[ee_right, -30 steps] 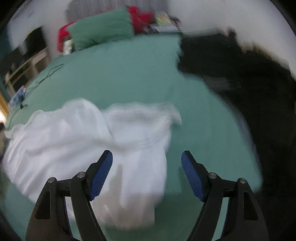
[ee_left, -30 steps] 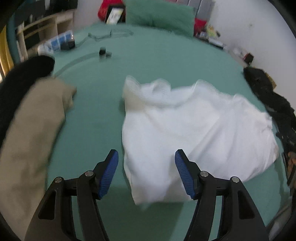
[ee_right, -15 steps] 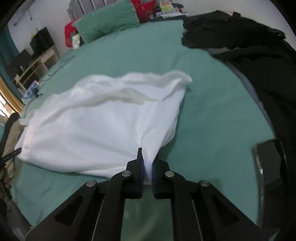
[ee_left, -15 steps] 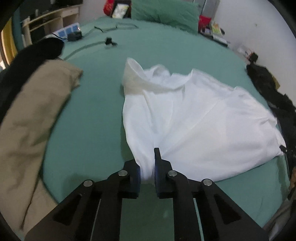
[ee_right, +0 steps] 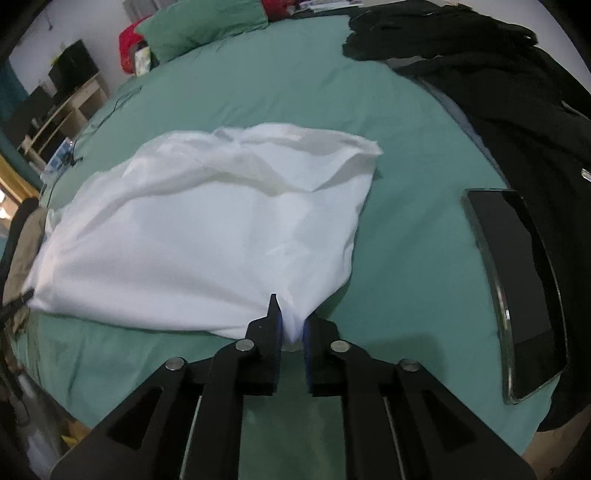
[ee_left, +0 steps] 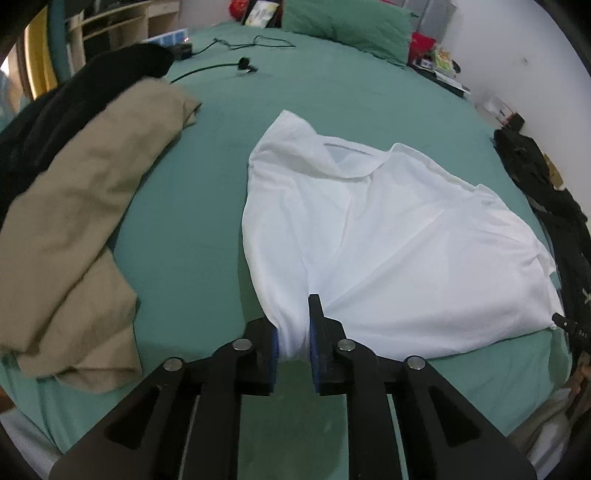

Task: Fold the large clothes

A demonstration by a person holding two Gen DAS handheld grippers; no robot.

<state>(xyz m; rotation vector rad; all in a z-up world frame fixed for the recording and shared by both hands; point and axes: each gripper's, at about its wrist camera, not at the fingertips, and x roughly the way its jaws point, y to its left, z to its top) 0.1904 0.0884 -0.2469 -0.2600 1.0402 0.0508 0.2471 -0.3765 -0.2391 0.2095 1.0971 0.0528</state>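
Observation:
A white shirt (ee_left: 388, 236) lies spread and rumpled on the green bed (ee_left: 184, 206); it also shows in the right wrist view (ee_right: 207, 236). My left gripper (ee_left: 293, 339) is shut on the shirt's near left hem corner. My right gripper (ee_right: 293, 332) is shut on the shirt's near right hem corner. Both pinched corners bunch between the blue pads, low over the bed's near edge. The collar end lies at the far side.
A tan garment (ee_left: 74, 229) and a black one (ee_left: 85, 99) lie at the left. Black clothes (ee_right: 517, 110) and a dark tablet (ee_right: 517, 288) lie at the right. A cable (ee_left: 229, 66) and a green pillow (ee_left: 351, 26) are at the far end.
Both grippers went from open over the shirt to shut on its near hem corners. Since half a second ago they have drawn the corners slightly toward the near edge.

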